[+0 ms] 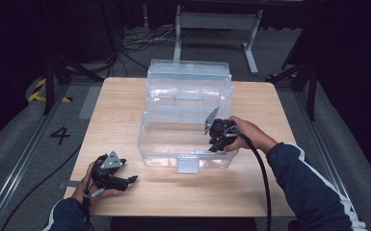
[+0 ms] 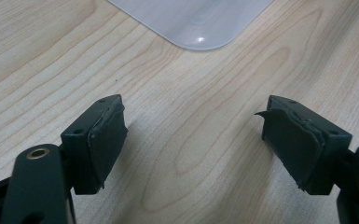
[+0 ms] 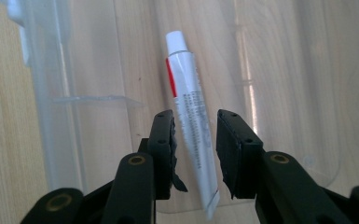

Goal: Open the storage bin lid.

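Observation:
A white tube (image 3: 189,107) with a white cap and a red stripe lies tilted between the jaws of my right gripper (image 3: 196,123). The left pad touches it and a gap shows at the right pad, so the jaws stand open around it. This gripper (image 1: 218,137) reaches down into the right front part of a clear plastic box (image 1: 188,96), whose wall (image 3: 93,70) shows behind the tube. My left gripper (image 1: 125,180) rests low at the table's front left, jaws wide open (image 2: 193,126) over bare wood with nothing between them.
The clear box has its lid raised at the back and a grey latch (image 1: 189,164) on its front wall. A rounded corner of the box (image 2: 200,23) lies ahead of the left gripper. The wooden table (image 1: 120,110) is bare left of the box.

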The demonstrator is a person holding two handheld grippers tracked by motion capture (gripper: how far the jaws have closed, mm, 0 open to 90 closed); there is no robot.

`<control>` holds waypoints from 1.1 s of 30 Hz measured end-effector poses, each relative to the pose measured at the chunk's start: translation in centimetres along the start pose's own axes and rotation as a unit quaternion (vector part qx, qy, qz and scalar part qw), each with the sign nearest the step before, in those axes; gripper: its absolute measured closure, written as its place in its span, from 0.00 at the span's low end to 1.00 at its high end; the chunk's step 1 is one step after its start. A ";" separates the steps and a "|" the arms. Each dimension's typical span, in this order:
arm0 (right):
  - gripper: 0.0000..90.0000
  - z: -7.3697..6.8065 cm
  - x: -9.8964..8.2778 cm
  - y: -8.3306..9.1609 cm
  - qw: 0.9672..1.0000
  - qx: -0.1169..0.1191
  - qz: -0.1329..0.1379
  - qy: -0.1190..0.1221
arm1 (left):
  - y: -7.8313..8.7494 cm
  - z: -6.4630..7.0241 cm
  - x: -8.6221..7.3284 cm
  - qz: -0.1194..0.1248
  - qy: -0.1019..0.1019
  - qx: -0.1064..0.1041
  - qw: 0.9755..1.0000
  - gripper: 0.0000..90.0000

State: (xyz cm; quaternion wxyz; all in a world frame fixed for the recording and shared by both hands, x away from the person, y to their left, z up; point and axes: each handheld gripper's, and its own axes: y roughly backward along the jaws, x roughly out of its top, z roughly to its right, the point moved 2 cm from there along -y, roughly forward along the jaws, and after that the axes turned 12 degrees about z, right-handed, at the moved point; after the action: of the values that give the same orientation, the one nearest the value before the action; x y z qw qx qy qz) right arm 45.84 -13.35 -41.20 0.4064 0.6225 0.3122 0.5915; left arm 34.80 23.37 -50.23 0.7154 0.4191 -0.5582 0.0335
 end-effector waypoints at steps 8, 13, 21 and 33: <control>0.71 -0.1 -0.2 2.1 0.997 -0.028 0.065 -0.013 | 0.0 0.0 0.0 0.000 0.000 0.001 1.000 0.24; 0.68 -0.2 -0.7 3.9 0.989 -0.056 0.137 -0.017 | -0.1 0.2 0.3 -0.013 0.004 0.009 1.000 0.24; 0.65 -0.6 -1.6 6.5 0.970 -0.111 0.215 -0.017 | -0.5 0.9 1.0 -0.028 0.005 0.009 1.000 0.29; 0.55 -0.1 -1.8 9.8 0.944 -0.162 0.289 -0.013 | 1.8 2.8 5.6 0.045 -0.043 0.028 0.998 0.32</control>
State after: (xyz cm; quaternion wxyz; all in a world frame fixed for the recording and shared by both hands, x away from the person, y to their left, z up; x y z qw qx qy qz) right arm 44.63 -19.54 -33.52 0.3172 0.6193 0.0141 0.7181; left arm 33.81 20.43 -44.51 0.6765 0.4144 -0.6055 0.0627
